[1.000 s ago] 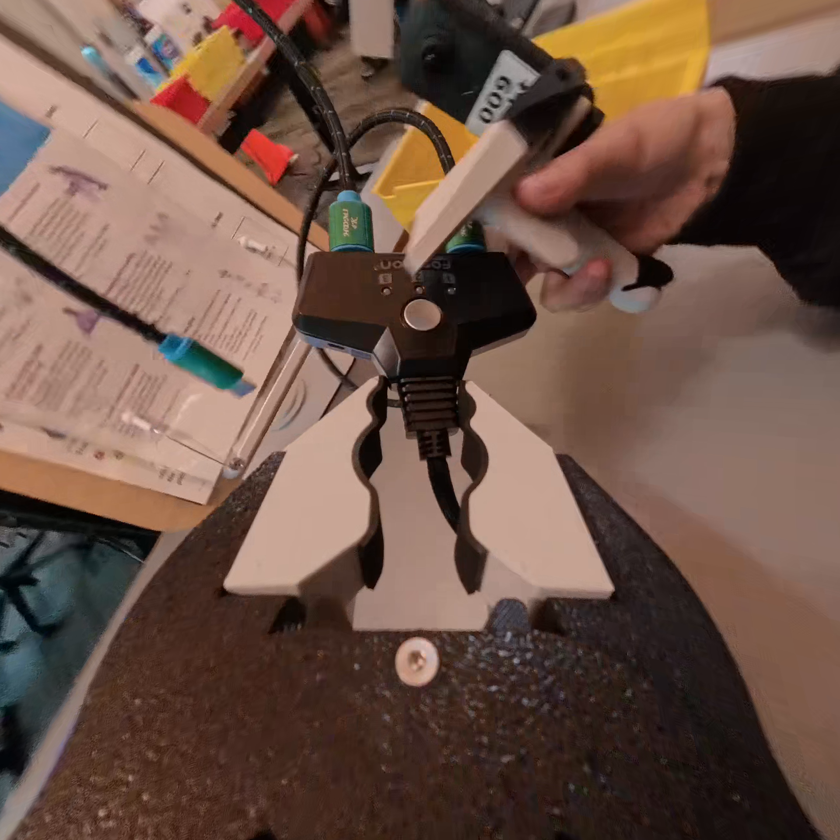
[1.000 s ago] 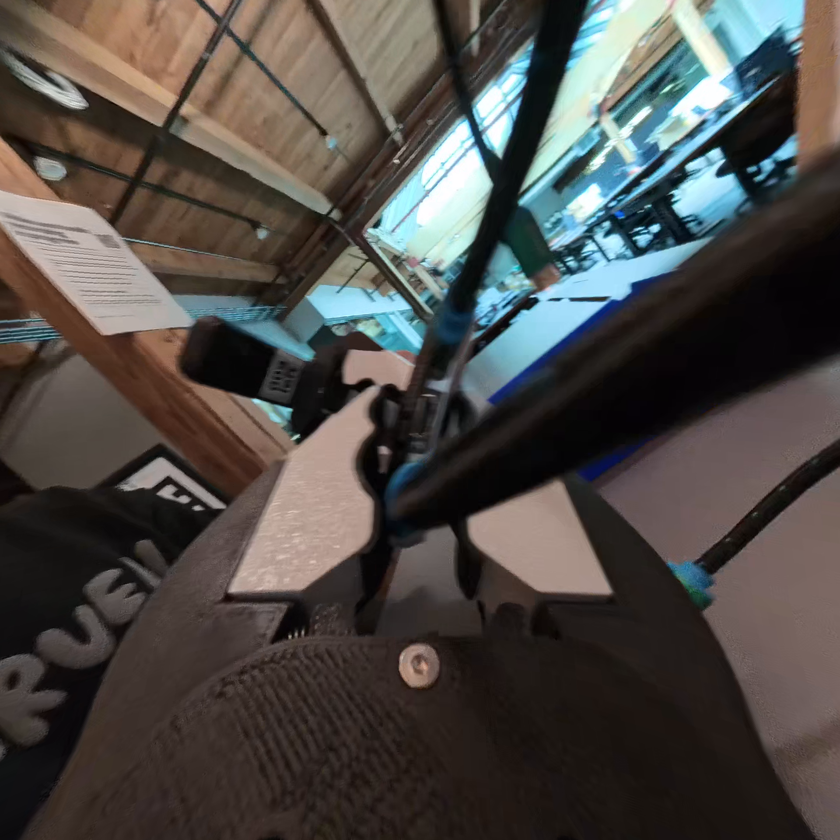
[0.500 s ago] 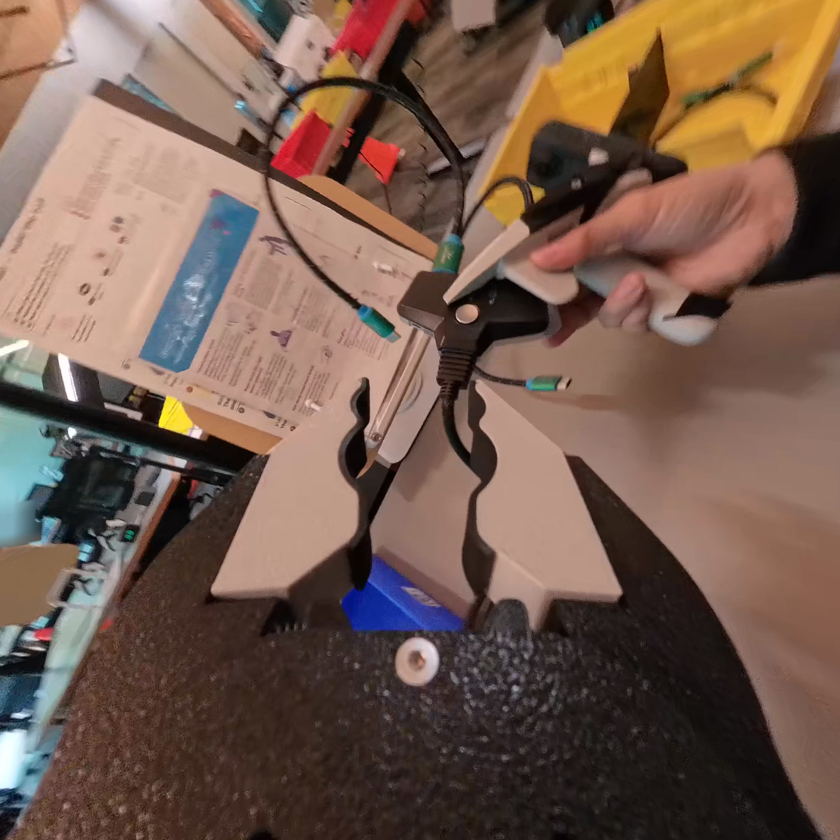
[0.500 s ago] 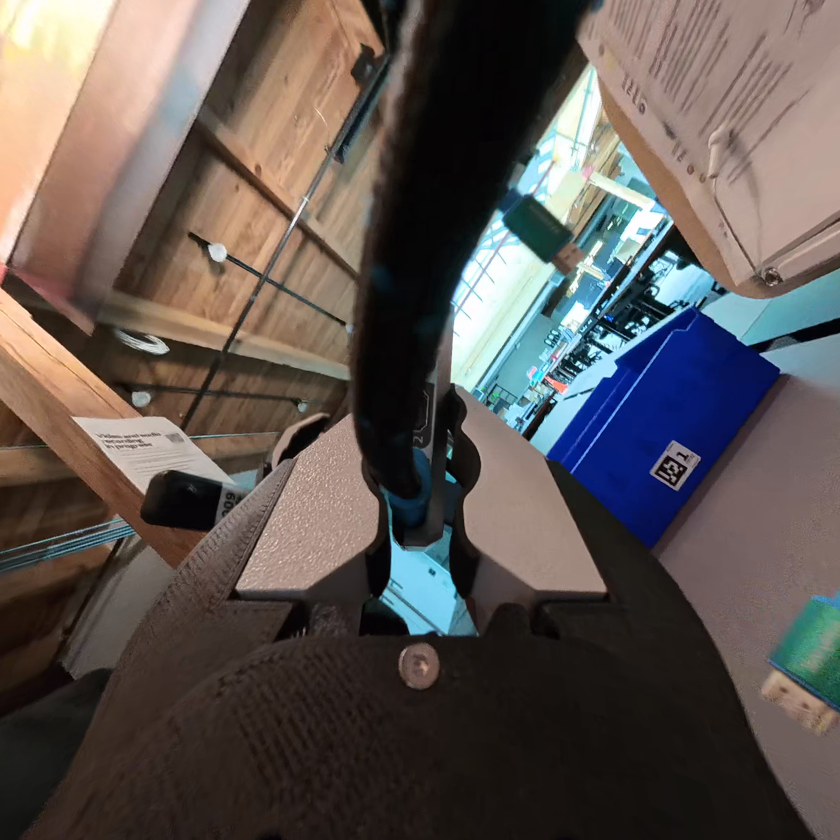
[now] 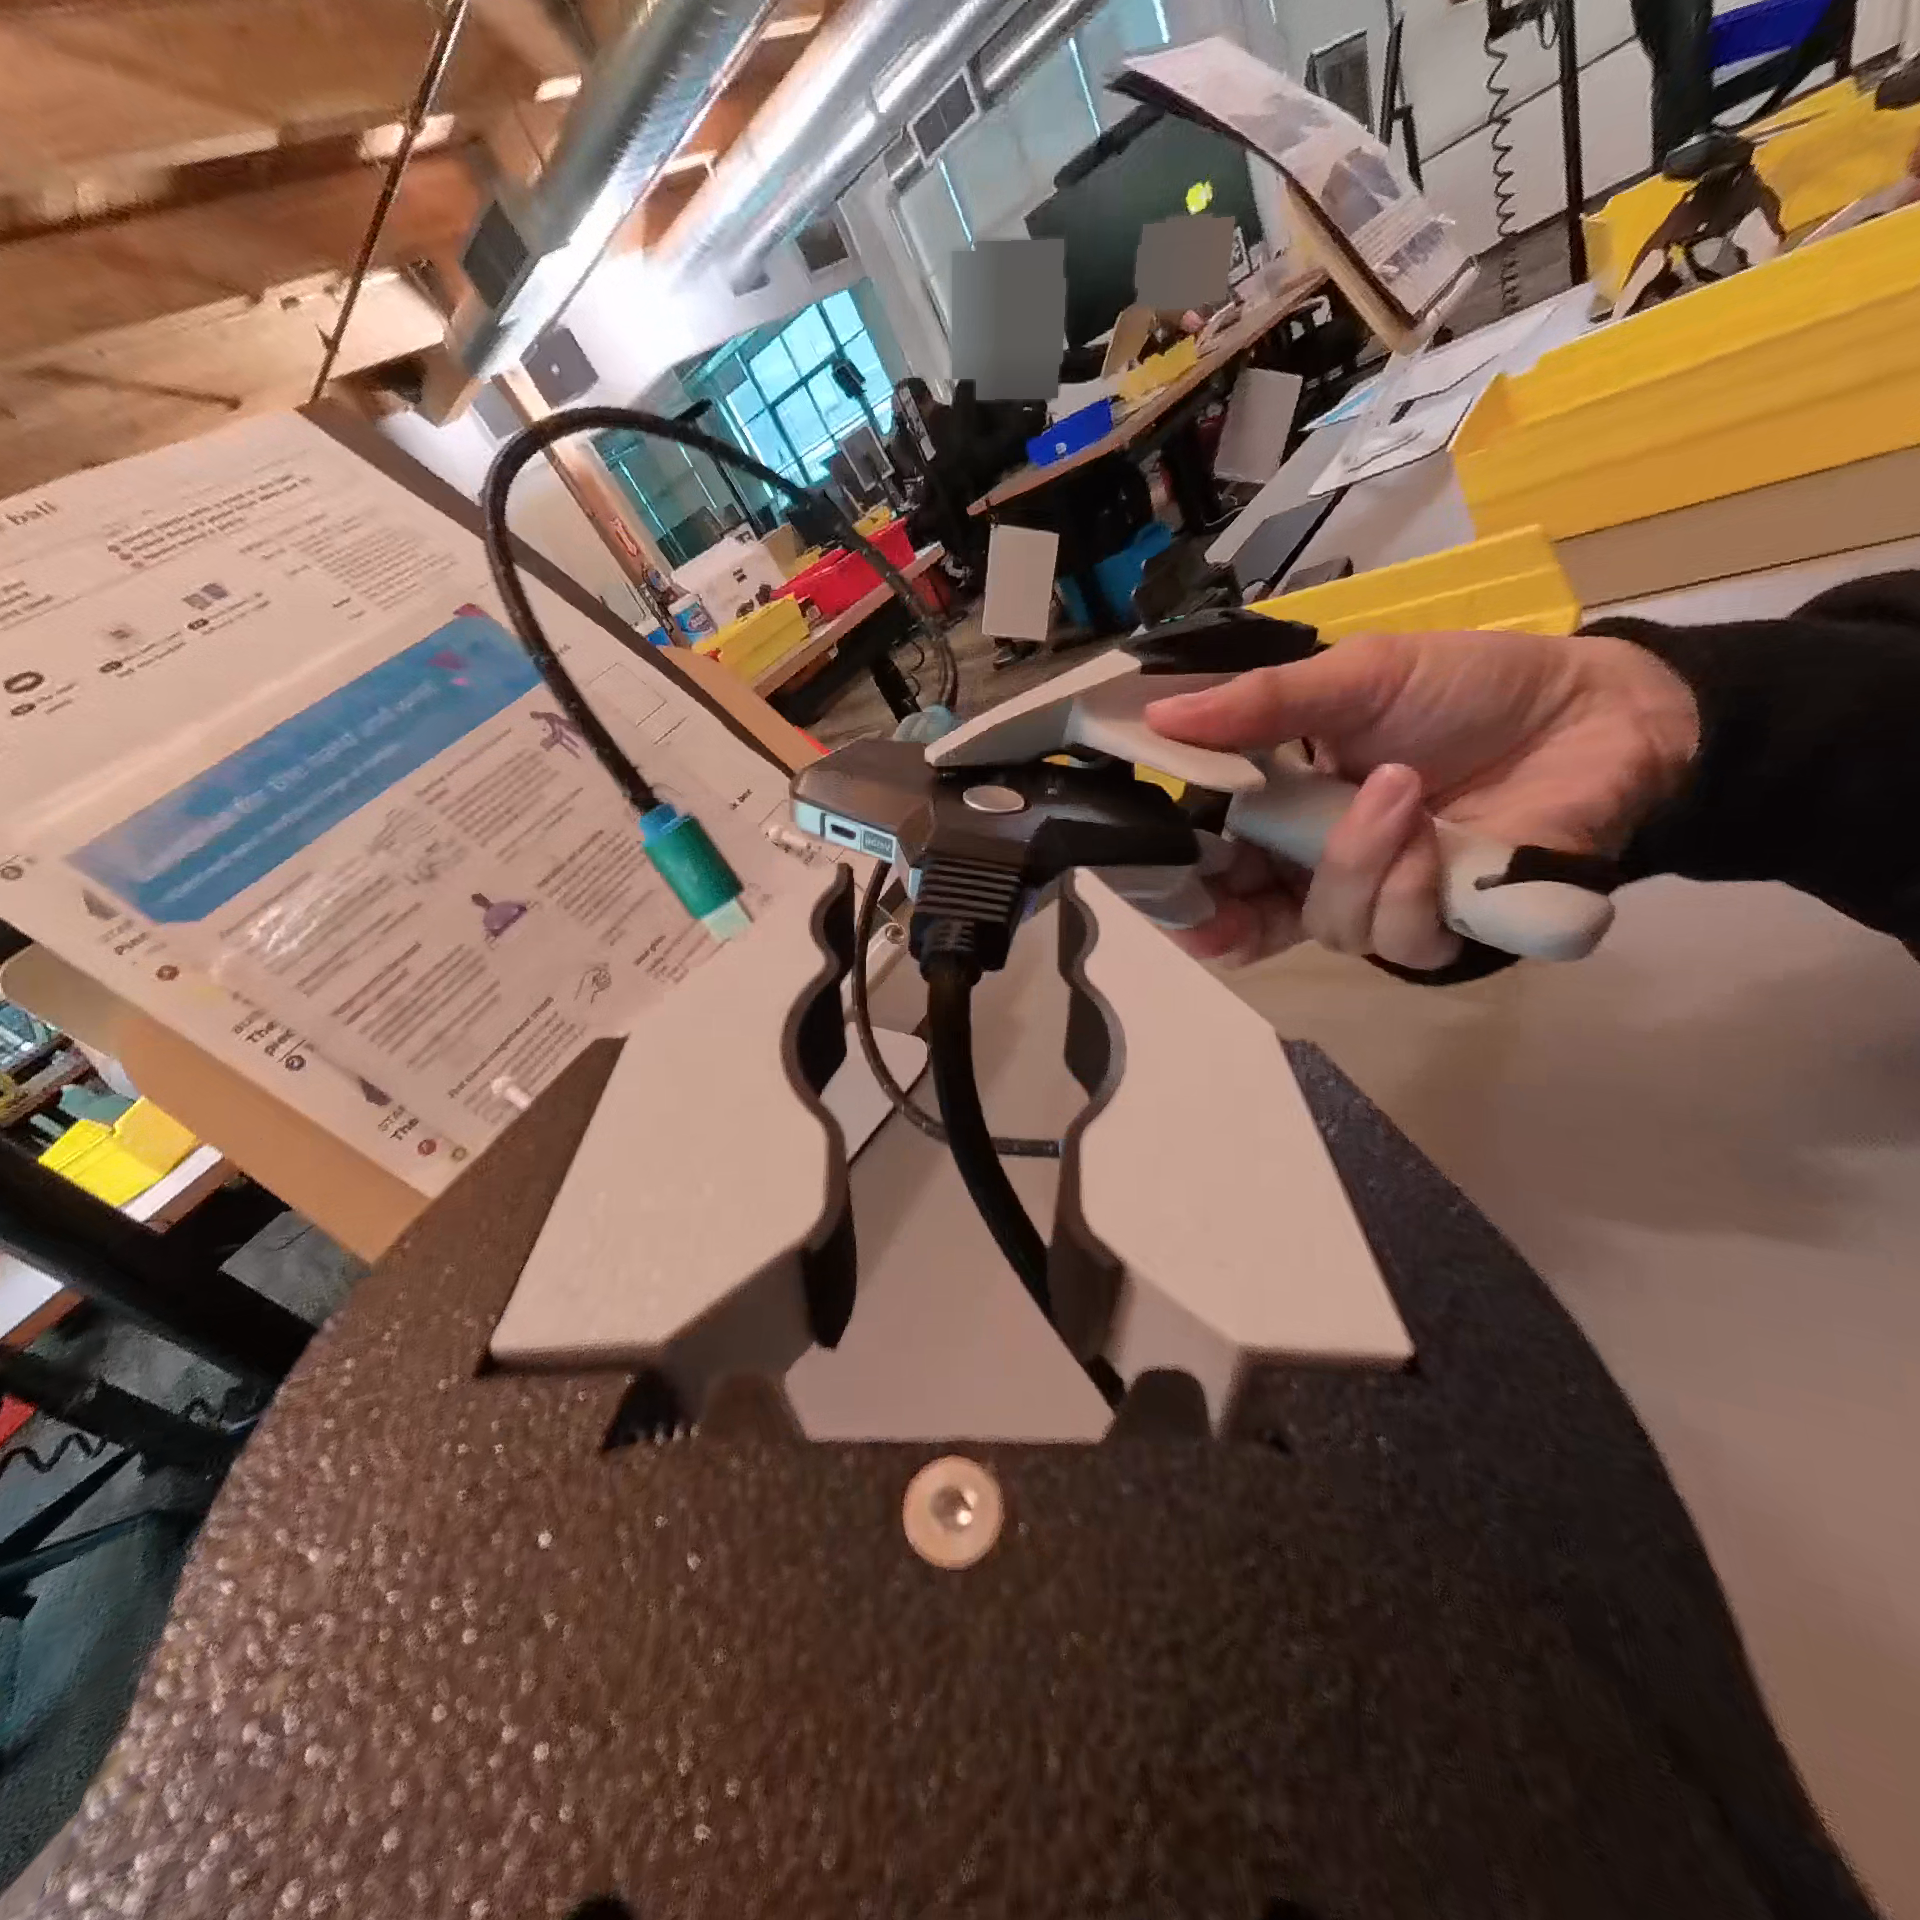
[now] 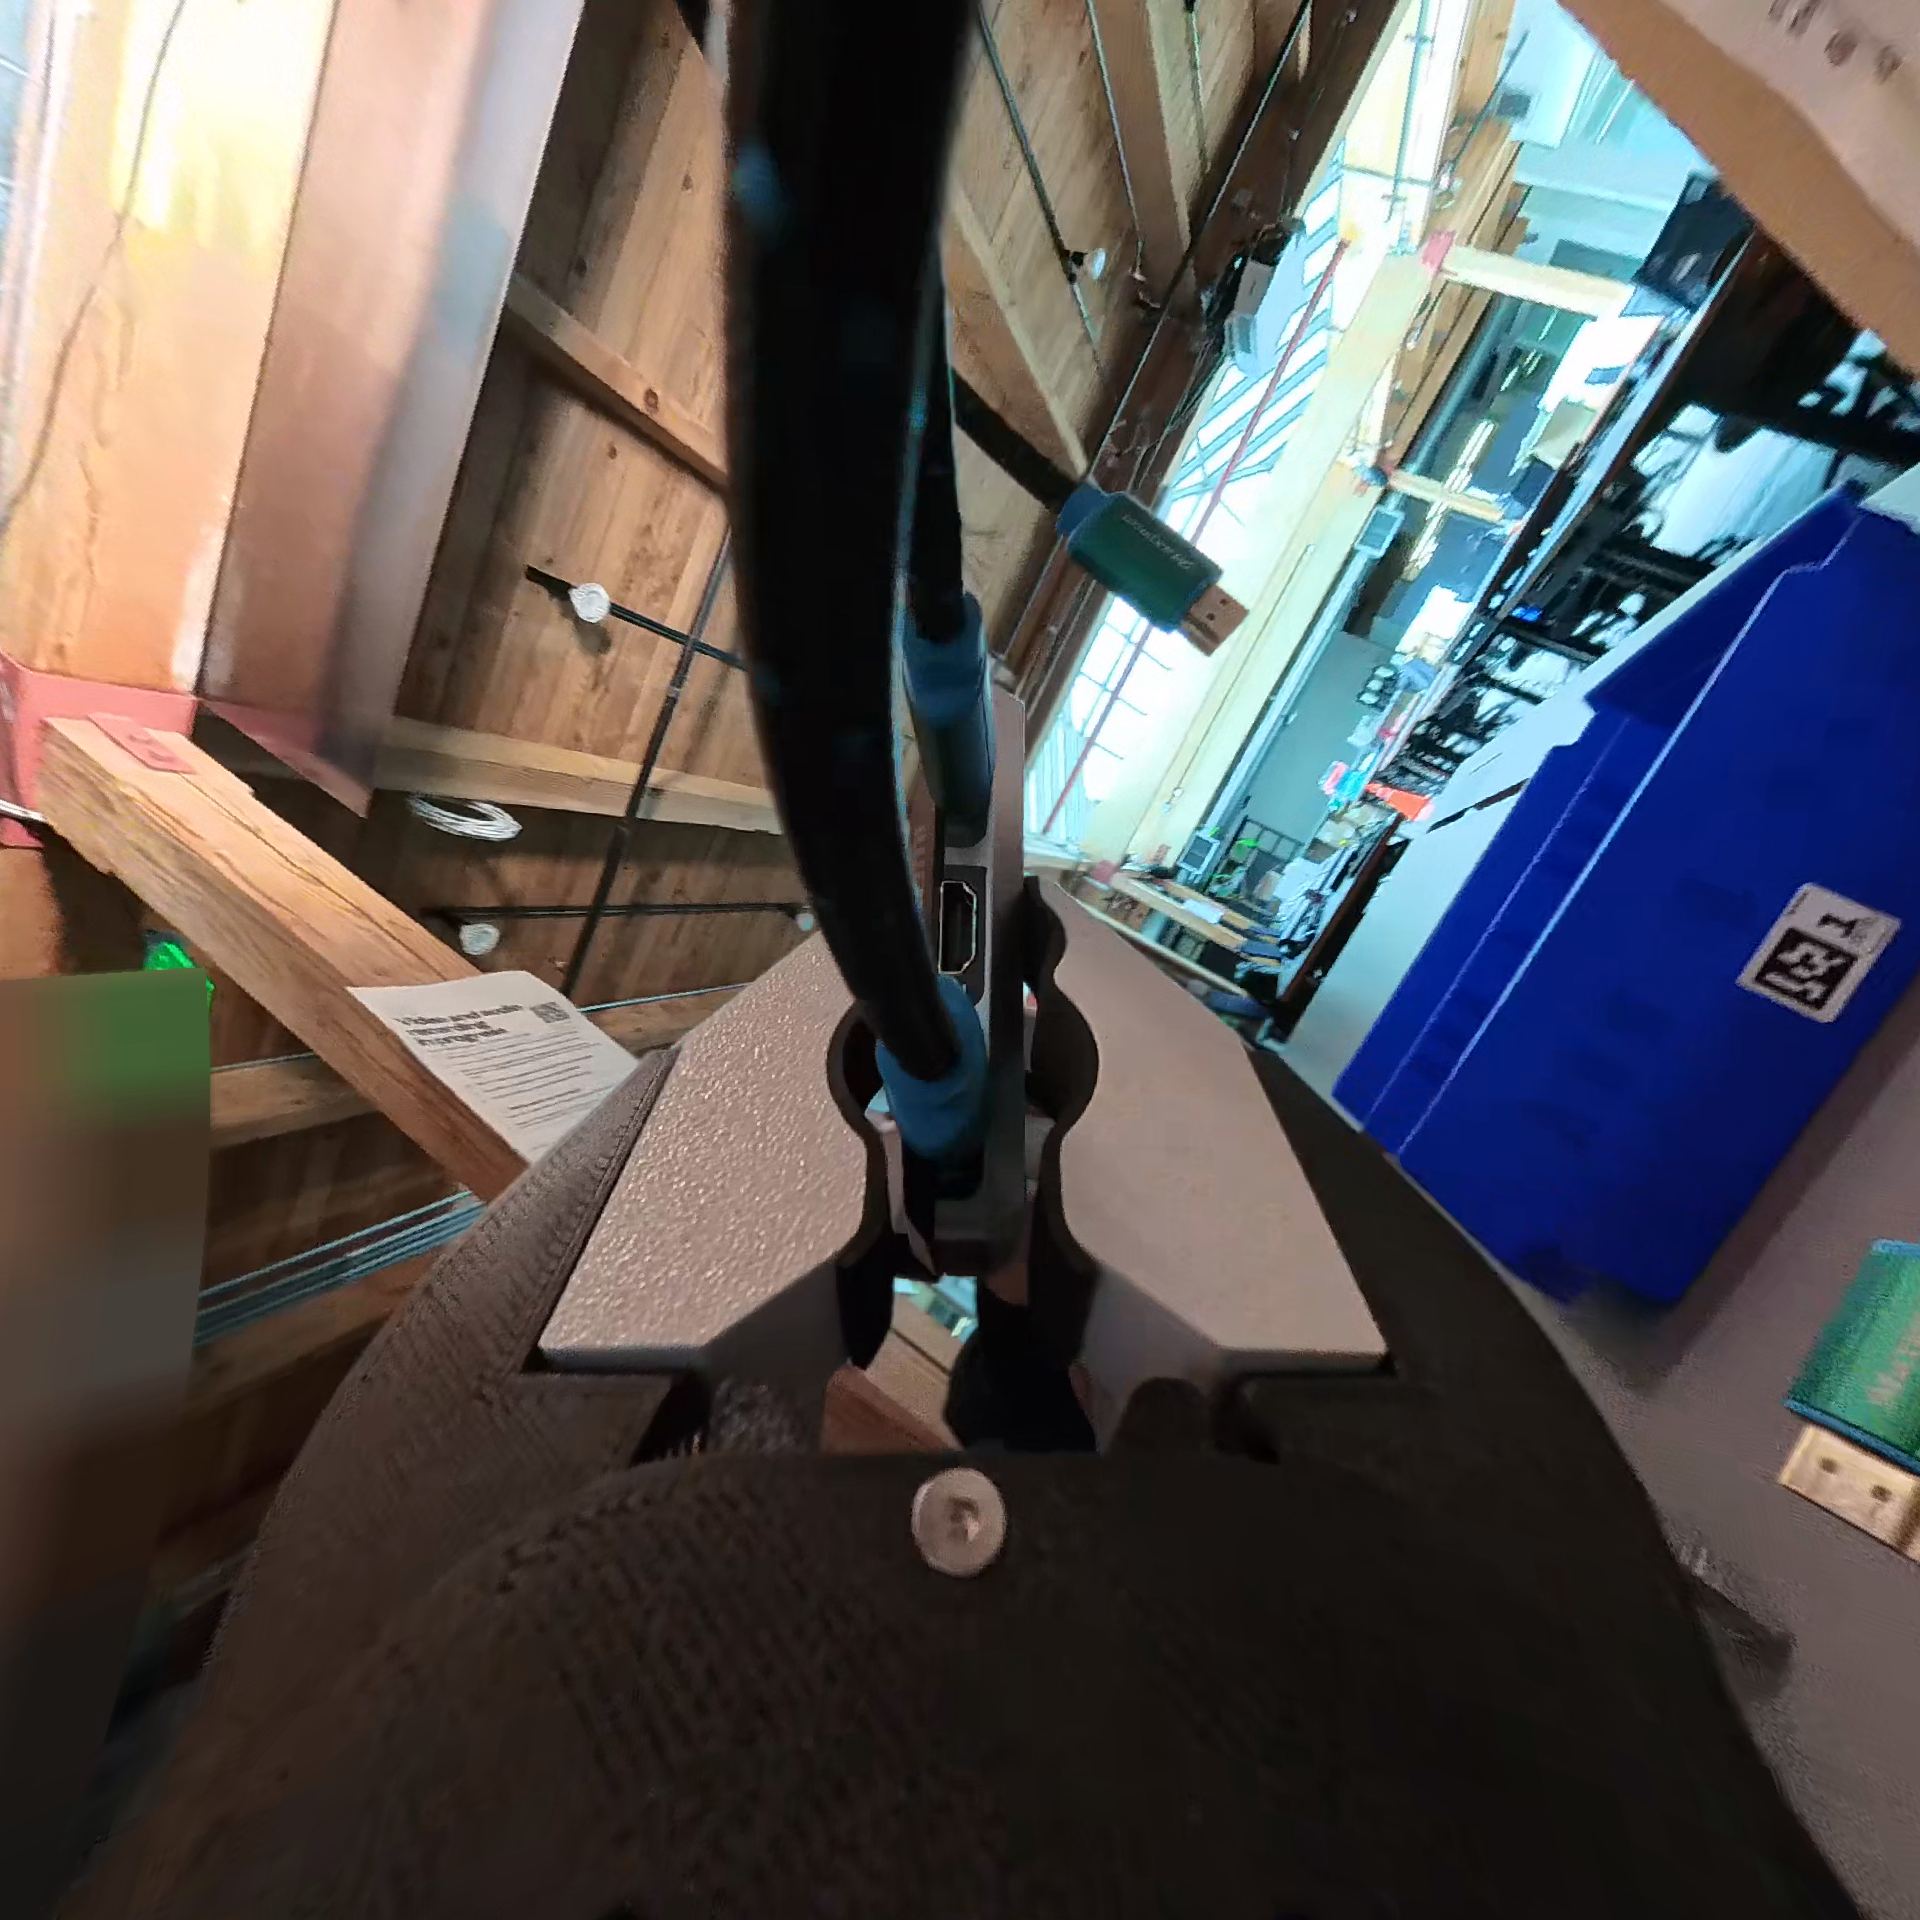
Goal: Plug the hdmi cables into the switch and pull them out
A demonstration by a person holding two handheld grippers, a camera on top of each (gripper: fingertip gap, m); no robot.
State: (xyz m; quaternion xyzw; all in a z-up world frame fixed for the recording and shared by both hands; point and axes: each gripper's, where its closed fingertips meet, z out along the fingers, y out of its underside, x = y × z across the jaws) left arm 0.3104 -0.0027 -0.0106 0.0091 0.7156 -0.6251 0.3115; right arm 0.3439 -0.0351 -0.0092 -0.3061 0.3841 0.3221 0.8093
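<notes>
My right hand-held gripper [image 6: 961, 1049] is clenched on the switch [image 5: 935, 816], edge-on at frame centre, with two cables plugged in. My left hand-held gripper [image 5: 945, 945] is released, and the switch's own lead [image 5: 966, 1091] runs loose between its fingers. One free plug [image 5: 691, 873] dangles left of centre. The switch looks light and rigid (glossy, so likely slippery). I'd grip the plugs by their teal shells, not the stiff braided cord.

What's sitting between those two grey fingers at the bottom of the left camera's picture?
In the left wrist view, the switch's thick black cable runs through the gap between the left gripper's open fingers, apparently untouched.
</notes>
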